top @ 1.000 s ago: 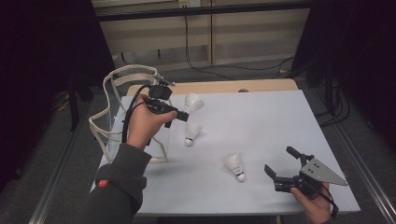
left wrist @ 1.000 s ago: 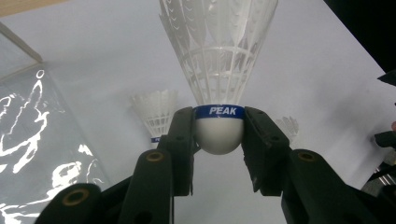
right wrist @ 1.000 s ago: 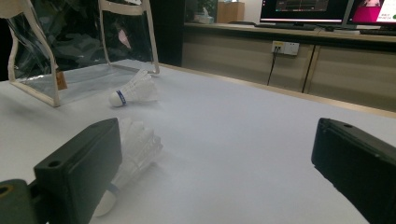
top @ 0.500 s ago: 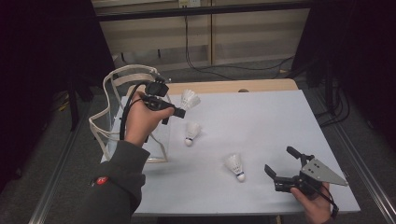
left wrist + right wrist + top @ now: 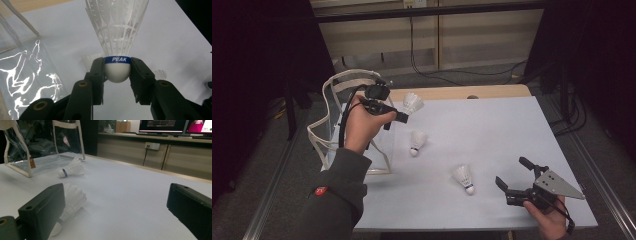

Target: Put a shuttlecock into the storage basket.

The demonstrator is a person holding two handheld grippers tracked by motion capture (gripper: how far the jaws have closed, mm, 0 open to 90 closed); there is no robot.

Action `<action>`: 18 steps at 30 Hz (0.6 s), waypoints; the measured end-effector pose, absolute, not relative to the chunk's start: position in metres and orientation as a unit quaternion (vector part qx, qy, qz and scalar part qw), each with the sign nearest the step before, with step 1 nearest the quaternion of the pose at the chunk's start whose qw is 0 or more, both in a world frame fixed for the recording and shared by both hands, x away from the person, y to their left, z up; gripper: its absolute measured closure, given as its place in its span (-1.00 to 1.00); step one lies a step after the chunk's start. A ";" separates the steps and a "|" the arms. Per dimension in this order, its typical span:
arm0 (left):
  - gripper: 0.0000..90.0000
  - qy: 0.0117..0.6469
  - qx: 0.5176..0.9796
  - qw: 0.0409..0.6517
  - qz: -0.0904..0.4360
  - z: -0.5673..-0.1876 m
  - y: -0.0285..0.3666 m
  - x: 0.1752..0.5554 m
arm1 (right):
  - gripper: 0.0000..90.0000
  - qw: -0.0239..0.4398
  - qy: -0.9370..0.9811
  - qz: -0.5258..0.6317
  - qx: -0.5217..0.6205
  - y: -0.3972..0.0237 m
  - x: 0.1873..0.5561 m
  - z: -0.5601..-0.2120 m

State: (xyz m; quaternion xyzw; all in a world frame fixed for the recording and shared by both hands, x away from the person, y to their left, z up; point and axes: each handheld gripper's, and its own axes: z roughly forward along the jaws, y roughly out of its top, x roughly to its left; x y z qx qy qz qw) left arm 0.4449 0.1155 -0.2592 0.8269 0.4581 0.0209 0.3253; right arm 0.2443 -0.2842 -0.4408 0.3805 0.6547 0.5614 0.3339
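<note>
left claw [image 5: 117,75]: clamped on shuttlecock [image 5: 117,37] | right claw [image 5: 515,178]: apart | clear bag [image 5: 343,120]: contents unclear

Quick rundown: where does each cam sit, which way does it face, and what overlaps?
High view: above the person's side, looking forward and down on the table; both forearms, left gripper, right gripper.
Left gripper view: along its jaws, shut on a held shuttlecock.
Right gripper view: low over the table, open jaws, toward the clear bag.
Shared: bag, shuttlecocks.
</note>
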 end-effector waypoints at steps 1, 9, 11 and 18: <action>0.45 0.459 0.826 0.325 0.021 -0.259 0.116 0.445 | -0.96 0.334 0.655 0.562 0.380 -0.284 0.244 -0.441; 0.45 0.463 0.825 0.324 0.025 -0.257 0.118 0.447 | -0.96 0.335 0.655 0.562 0.379 -0.284 0.244 -0.440; 0.45 0.463 0.824 0.325 0.024 -0.256 0.118 0.447 | -0.96 0.335 0.654 0.562 0.379 -0.284 0.244 -0.440; 0.45 0.464 0.824 0.324 0.028 -0.251 0.119 0.448 | -0.96 0.335 0.654 0.562 0.379 -0.285 0.244 -0.440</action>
